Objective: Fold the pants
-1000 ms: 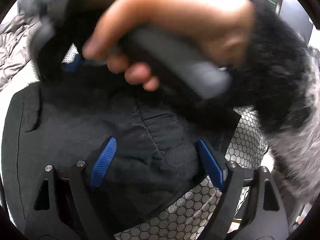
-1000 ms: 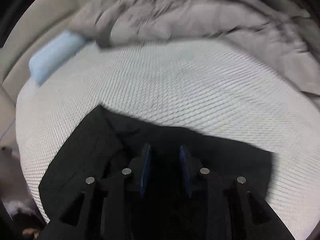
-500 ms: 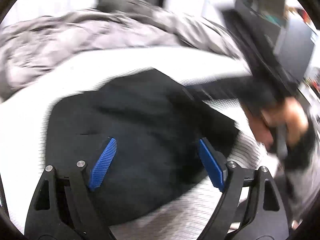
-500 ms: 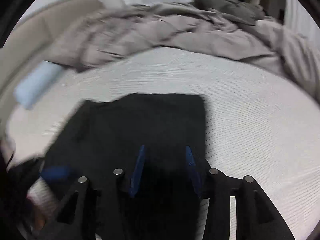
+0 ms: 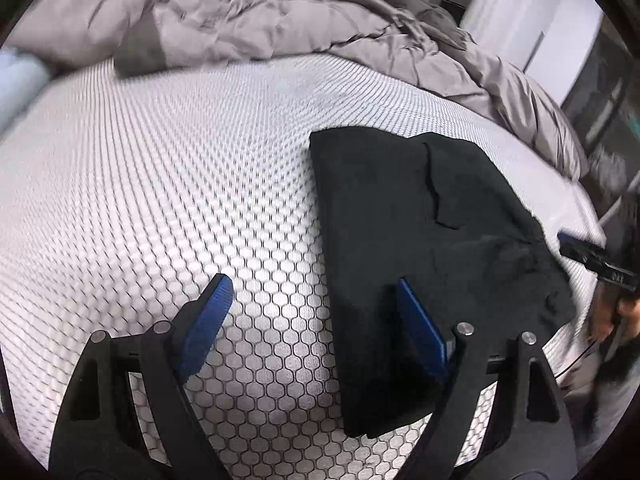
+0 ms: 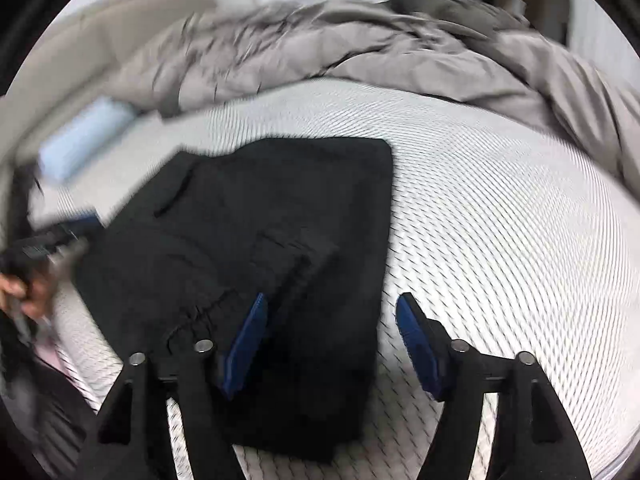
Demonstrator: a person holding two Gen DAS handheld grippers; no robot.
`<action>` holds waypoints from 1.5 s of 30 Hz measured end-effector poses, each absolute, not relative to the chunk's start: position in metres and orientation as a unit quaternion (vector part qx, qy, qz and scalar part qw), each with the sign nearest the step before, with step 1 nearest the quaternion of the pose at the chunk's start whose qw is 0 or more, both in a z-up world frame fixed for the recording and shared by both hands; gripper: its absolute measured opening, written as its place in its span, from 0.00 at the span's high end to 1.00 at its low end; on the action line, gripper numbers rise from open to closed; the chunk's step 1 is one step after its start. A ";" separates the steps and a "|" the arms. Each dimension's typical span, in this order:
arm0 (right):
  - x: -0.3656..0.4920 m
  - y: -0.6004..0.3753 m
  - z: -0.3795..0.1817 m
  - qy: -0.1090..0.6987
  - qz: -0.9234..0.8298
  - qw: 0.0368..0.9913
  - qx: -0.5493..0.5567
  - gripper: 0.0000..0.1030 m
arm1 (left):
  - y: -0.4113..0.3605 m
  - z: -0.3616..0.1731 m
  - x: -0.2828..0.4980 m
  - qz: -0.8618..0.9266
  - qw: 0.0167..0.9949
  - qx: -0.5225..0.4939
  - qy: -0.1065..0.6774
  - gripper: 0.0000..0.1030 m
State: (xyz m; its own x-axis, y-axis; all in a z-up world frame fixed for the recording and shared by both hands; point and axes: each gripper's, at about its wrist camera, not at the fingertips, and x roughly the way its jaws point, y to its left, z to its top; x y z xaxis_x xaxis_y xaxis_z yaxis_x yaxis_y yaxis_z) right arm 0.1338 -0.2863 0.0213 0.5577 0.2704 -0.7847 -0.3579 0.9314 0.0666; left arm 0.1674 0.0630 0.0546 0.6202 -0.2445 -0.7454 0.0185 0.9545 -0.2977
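Both sets of fingers grasp nothing, your left gripper [image 5: 308, 320] spread wide and your right gripper [image 6: 332, 340] still opening, so take the soft, limp folded black fabric pants [image 5: 400, 220], lying on the white honeycomb-patterned mattress [image 5: 160, 180] at three o'clock of your left fingers, by a thick folded edge.

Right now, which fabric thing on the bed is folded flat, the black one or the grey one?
The black pants are folded into a flat rectangle on the white mattress. The grey duvet lies crumpled in a heap along the far side.
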 end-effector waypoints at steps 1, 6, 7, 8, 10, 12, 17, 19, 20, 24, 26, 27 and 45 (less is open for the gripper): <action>0.134 -0.301 0.019 0.439 0.193 0.878 0.003 0.21 | 0.066 0.049 0.172 -0.085 0.882 -0.152 0.439 0.23; 0.161 -0.325 -0.015 0.494 0.225 0.827 0.142 0.22 | 0.058 0.037 0.174 -0.143 0.856 -0.200 0.454 0.66; 0.167 -0.321 -0.017 0.498 0.224 0.826 0.139 0.30 | 0.055 0.039 0.174 -0.136 0.862 -0.194 0.449 0.68; 0.170 -0.314 -0.020 0.497 0.225 0.828 0.130 0.58 | 0.051 0.043 0.172 -0.131 0.869 -0.186 0.440 0.72; 0.177 -0.308 -0.015 0.492 0.224 0.834 0.109 0.85 | 0.045 0.052 0.174 -0.123 0.885 -0.173 0.414 0.74; 0.180 -0.296 -0.002 0.462 0.215 0.858 0.073 0.87 | 0.037 0.051 0.180 -0.106 0.886 -0.161 0.423 0.74; 0.193 -0.293 -0.018 0.482 0.158 0.862 0.014 0.75 | 0.018 0.049 0.174 -0.065 0.896 -0.104 0.427 0.59; 0.184 -0.298 -0.012 0.478 0.154 0.864 0.025 0.63 | 0.011 0.053 0.168 -0.054 0.904 -0.080 0.416 0.51; 0.176 -0.301 -0.008 0.473 0.148 0.868 0.024 0.51 | 0.008 0.056 0.163 -0.047 0.908 -0.071 0.411 0.47; 0.142 -0.304 0.021 0.423 0.165 0.890 0.024 0.26 | -0.004 0.070 0.145 -0.044 0.920 -0.045 0.387 0.40; 0.126 -0.302 0.035 0.383 0.170 0.908 0.020 0.05 | -0.014 0.080 0.131 -0.044 0.929 -0.033 0.365 0.20; 0.121 -0.299 0.039 0.368 0.167 0.915 0.018 0.03 | -0.019 0.087 0.122 -0.042 0.937 -0.029 0.346 0.17; 0.028 -0.269 0.061 0.229 0.210 0.950 0.008 0.00 | -0.046 0.120 0.036 -0.040 0.968 -0.051 0.244 0.01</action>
